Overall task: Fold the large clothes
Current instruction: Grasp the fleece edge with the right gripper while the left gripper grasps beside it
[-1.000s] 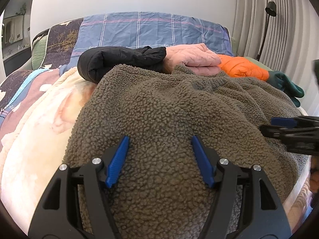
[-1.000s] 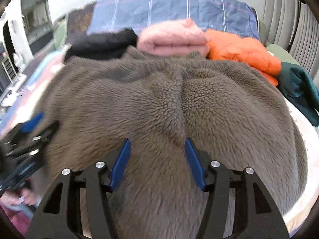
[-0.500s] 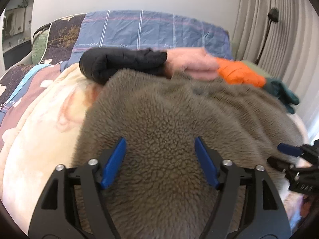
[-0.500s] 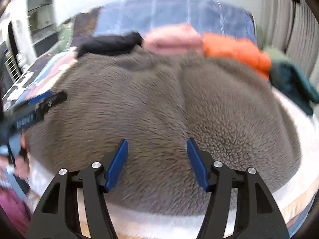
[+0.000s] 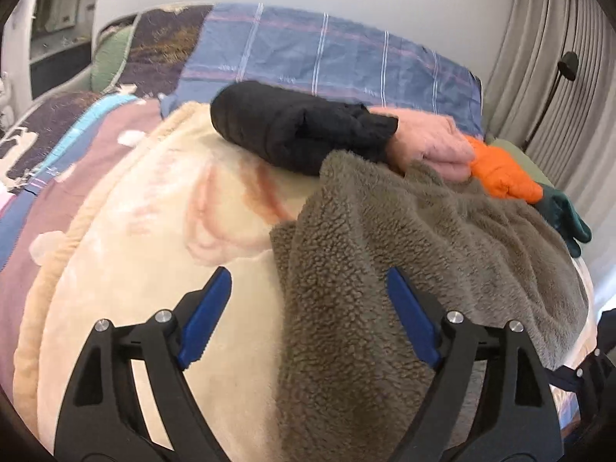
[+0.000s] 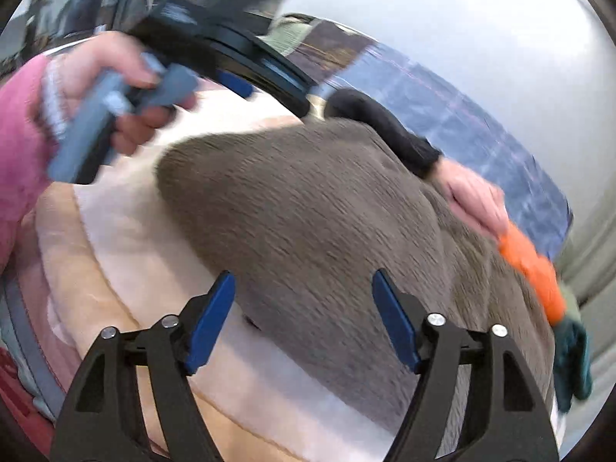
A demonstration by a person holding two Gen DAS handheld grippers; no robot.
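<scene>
Both tools have let go: the left tool [image 5: 308, 319] and right tool [image 6: 304, 319] are spreading their jaws with nothing clamped, backing off the grey fleece [image 5: 404, 254], which now lies doubled on the bed [image 5: 146, 269], so this fold looks finished. One fleece here; behind it four folded garments, though blur may hide more

- The right wrist view is motion-blurred; the fleece [image 6: 308, 208] shows no pile texture there.
- Behind the fleece, the pink garment [image 5: 427, 142] is partly hidden by it.
- The left hand [image 6: 115, 88] is smeared, fingers indistinct.
- The right claw [image 5: 600, 377] is cut by the frame edge.
</scene>
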